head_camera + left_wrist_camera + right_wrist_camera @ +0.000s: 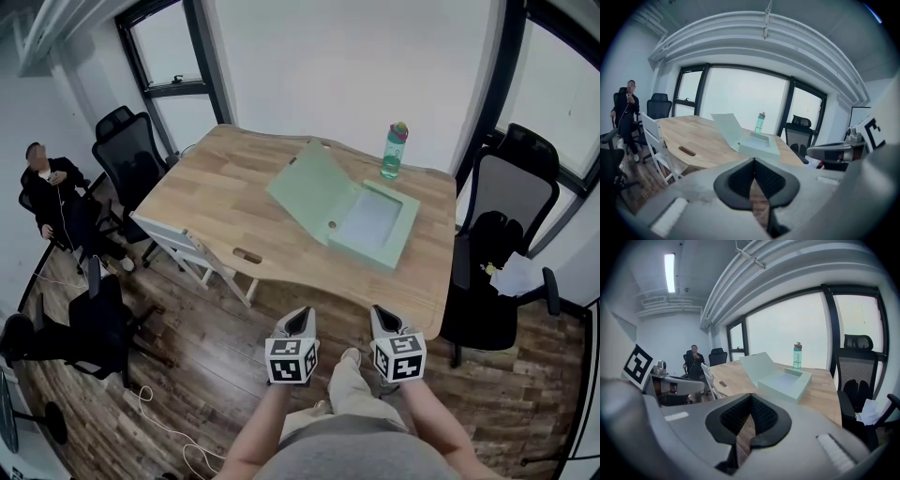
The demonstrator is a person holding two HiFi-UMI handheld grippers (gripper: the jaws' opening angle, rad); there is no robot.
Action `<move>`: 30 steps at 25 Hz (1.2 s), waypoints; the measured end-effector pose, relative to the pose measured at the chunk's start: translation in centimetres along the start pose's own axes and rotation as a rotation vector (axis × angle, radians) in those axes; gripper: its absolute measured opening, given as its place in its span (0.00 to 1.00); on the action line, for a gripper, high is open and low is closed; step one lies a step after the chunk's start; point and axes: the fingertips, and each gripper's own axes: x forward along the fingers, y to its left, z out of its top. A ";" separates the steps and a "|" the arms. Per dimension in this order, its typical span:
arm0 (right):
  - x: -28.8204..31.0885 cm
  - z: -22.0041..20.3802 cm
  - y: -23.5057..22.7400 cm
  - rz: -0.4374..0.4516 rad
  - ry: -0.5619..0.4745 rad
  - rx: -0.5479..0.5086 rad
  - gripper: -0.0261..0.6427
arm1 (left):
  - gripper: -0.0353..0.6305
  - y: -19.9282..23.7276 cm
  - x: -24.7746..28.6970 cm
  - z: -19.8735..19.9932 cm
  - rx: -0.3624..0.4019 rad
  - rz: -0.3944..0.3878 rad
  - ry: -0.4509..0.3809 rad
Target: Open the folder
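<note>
The pale green box folder (371, 223) lies open on the wooden table (244, 211), its lid (311, 187) swung out flat to the left and papers showing in the tray. The folder (757, 143) stands far ahead in the left gripper view, and the folder (785, 380) does too in the right gripper view. Both grippers are off the table, held close to the person's body over the floor. My left gripper (298, 322) is shut with nothing in it; so is my right gripper (383, 322). Their tips meet in each gripper view.
A green water bottle (395, 150) stands at the table's far edge behind the folder. Black office chairs (497, 234) flank the table. A white folding chair (183, 246) leans at the near left edge. A seated person (52, 192) is at far left. Cables lie on the wood floor.
</note>
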 end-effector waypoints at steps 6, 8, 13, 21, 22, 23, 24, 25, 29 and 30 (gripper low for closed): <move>-1.6 -1.1 1.1 0.011 -0.004 0.000 0.04 | 0.06 -0.8 -1.8 -1.1 0.009 -0.006 0.004; -1.9 -1.2 1.3 0.012 -0.006 0.002 0.04 | 0.06 -0.8 -2.3 -1.2 0.008 -0.004 0.001; -2.4 -1.2 1.4 0.014 -0.009 0.001 0.04 | 0.06 -0.9 -2.7 -1.0 0.001 -0.008 -0.001; -2.7 -1.0 1.6 0.011 -0.007 -0.033 0.03 | 0.06 -1.3 -2.6 -0.9 0.006 -0.019 -0.001; -2.7 -1.0 1.5 0.012 -0.007 -0.032 0.04 | 0.06 -1.2 -2.6 -0.8 0.008 -0.017 -0.001; -2.7 -1.0 1.6 0.013 -0.006 -0.031 0.04 | 0.06 -1.2 -2.6 -0.8 0.011 -0.014 -0.002; -2.6 -1.0 1.6 0.013 -0.006 -0.030 0.04 | 0.06 -1.2 -2.6 -0.8 0.014 -0.013 -0.001; -2.6 -1.1 1.6 0.014 -0.005 -0.029 0.04 | 0.06 -1.1 -2.6 -0.8 0.015 -0.012 -0.001; -2.6 -1.1 1.6 0.019 -0.004 -0.027 0.03 | 0.06 -1.2 -2.5 -0.7 0.013 -0.012 -0.003; -2.6 -1.1 1.6 0.020 -0.004 -0.027 0.04 | 0.06 -1.2 -2.4 -0.7 0.011 -0.013 -0.003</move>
